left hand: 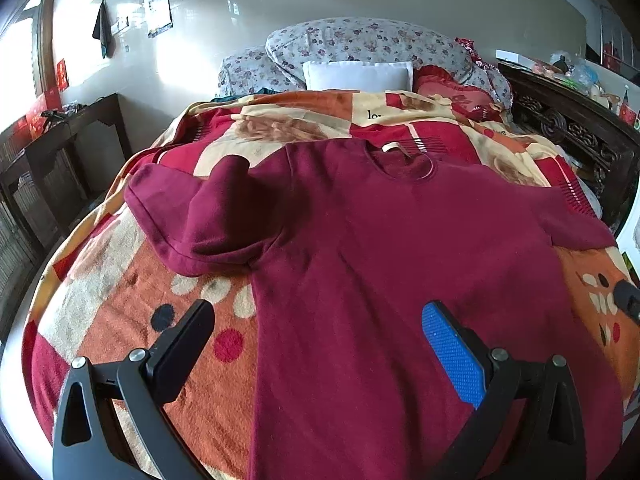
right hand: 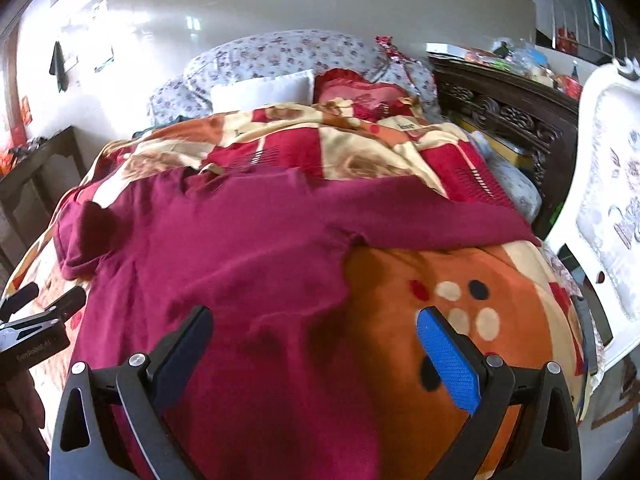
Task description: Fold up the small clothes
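Soft, limp maroon knit T-shirt (left hand: 360,240) on patterned fleece blanket (left hand: 120,300); left claw (left hand: 316,344) and right claw (right hand: 312,344) released; grip hem corners nearest claws.

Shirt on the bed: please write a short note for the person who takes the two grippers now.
Left gripper: jaws open, holding nothing, over the lower left part of the shirt.
Right gripper: jaws open, holding nothing, over the shirt's right side edge.
Shirt: spread on the blanket, collar toward the pillows. Left sleeve is bunched and partly turned over itself; right sleeve lies straight out.
Done: shirt laid out, no fold visible yet.
Left: probably flatten the left sleeve, then fold sleeves and body.
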A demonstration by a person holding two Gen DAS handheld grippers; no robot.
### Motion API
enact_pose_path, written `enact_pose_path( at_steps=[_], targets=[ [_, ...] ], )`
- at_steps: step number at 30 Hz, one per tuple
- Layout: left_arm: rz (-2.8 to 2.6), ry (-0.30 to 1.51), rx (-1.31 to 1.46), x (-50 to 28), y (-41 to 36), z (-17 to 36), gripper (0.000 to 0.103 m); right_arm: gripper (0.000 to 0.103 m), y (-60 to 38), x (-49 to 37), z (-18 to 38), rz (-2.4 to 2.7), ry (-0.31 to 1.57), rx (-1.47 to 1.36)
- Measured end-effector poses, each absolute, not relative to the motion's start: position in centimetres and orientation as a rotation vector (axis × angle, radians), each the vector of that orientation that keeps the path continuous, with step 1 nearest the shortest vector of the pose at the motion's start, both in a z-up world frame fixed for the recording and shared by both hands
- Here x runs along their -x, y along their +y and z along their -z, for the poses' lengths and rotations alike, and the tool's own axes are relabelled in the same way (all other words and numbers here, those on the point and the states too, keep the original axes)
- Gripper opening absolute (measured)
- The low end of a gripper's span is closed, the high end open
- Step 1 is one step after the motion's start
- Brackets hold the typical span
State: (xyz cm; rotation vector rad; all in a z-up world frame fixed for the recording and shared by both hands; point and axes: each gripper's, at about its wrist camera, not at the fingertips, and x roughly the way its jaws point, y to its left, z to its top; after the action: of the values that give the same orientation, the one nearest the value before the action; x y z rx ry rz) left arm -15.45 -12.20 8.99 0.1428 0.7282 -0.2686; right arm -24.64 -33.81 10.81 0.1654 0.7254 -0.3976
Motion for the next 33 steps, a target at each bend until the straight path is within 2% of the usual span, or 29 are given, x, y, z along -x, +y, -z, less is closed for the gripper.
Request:
enact_pose_path(
  at_steps=[33],
  targets=[
    [0.301, 0.716, -0.164, 16.5, -13.8, -8.7, 0.103, 0.103, -33.0, 22.5, -9.6, 0.397, 0.748, -0.192]
  ],
)
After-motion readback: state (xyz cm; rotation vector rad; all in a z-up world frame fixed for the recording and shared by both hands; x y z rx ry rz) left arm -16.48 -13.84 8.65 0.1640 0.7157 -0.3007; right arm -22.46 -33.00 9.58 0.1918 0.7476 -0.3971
